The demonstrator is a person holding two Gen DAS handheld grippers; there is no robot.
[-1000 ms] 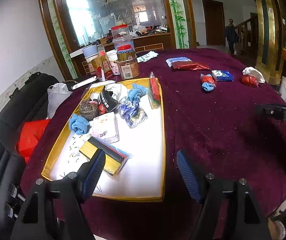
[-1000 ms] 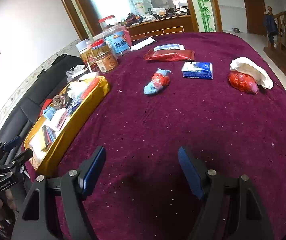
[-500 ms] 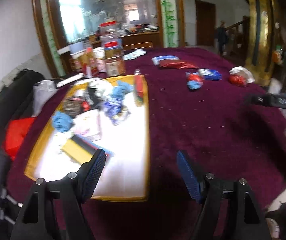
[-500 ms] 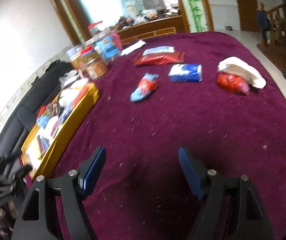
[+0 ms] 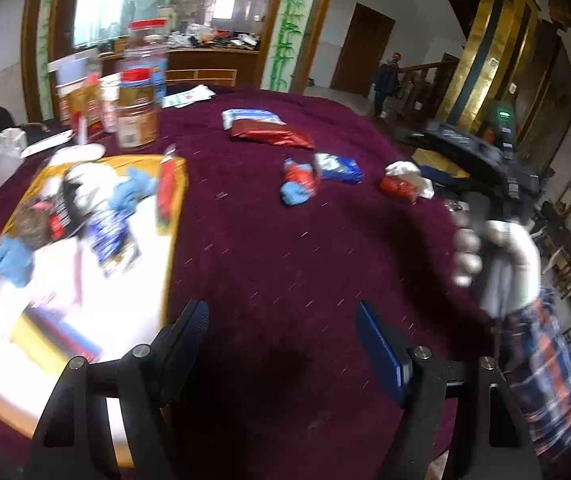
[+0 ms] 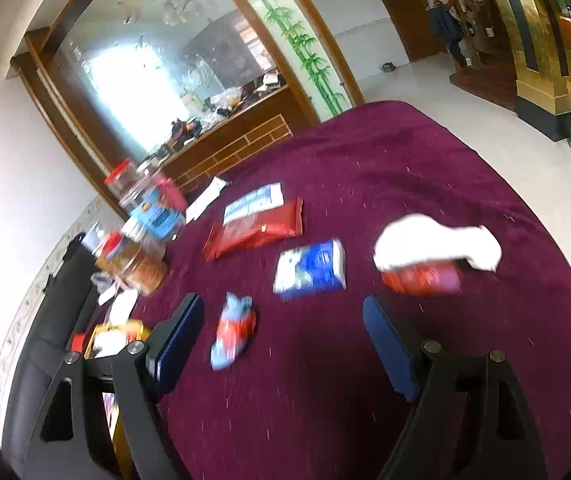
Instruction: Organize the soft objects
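Note:
On the maroon tablecloth lie a red-and-blue rolled cloth (image 6: 232, 334) (image 5: 297, 184), a blue-white tissue pack (image 6: 311, 266) (image 5: 339, 167), a red bundle under a white cloth (image 6: 429, 254) (image 5: 403, 182) and a red packet (image 6: 257, 229) (image 5: 271, 135). A yellow-rimmed white tray (image 5: 173, 248) holds several soft items, among them a blue cloth (image 5: 13, 258). My left gripper (image 5: 281, 332) hangs over bare cloth just right of the tray, jaws opening, nothing between them. My right gripper (image 6: 283, 336) hovers near the rolled cloth and tissue pack, jaws opening and empty. A gloved hand (image 5: 497, 256) holds it.
Jars and tins (image 5: 137, 108) stand at the table's far left edge beyond the tray. A white plastic bag (image 5: 3, 156) and black seats lie left of the table. A person (image 6: 445, 26) stands far off by the stairs. A checked sleeve (image 5: 545, 368) is at right.
Both views have swung right and tilted up, blurring. The right gripper has rolled and come nearer the rolled cloth and tissue pack. The left gripper slid from over the tray's corner onto the cloth.

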